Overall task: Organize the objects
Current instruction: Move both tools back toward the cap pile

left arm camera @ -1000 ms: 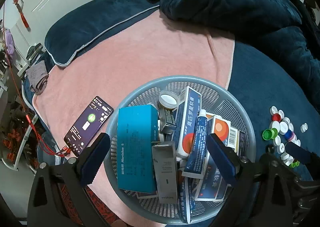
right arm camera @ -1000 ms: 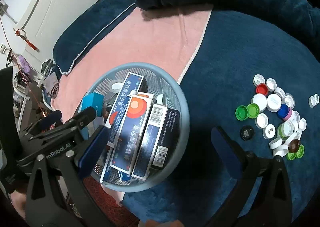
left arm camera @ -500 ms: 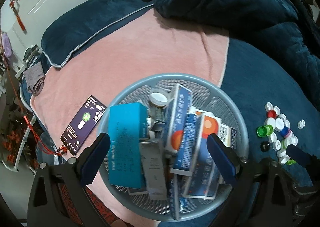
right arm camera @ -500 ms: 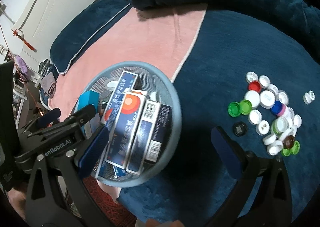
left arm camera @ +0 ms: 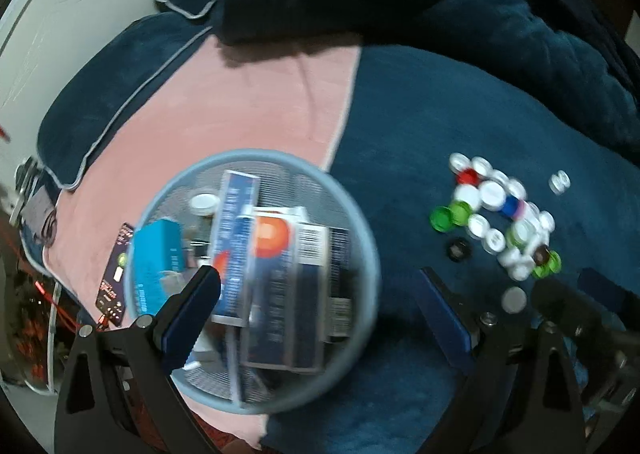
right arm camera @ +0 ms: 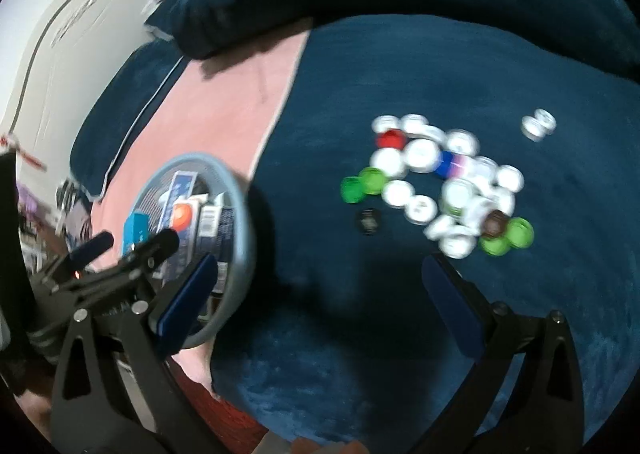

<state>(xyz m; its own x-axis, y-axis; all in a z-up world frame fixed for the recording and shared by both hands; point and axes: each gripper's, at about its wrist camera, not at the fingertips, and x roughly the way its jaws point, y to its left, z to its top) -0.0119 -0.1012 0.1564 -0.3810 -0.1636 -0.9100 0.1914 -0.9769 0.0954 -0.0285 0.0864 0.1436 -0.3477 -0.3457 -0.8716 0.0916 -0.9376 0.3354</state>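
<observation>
bed surface, navy plush blanket with a pink towel laid across the left part. round grey mesh basket sits on the towel/blanket seam, packed with medicine boxes and a teal box. loose pile of bottle caps (white, green, red, blue, one black) lies on the blanket, well apart from the basket on its right. phone on the towel just left of the basket. both frames motion-blurred. left gripper fingers apart, nothing held, over the basket's right side. right gripper fingers apart, empty, over bare blanket between basket and caps, caps just ahead. looks like the approach phase on the caps, boxes already in the basket. next move likely: right gripper down on one cap at the pile edge, close on it, carry to the basket. caps are small and low in the plush, so a clean pinch needs careful alignment
</observation>
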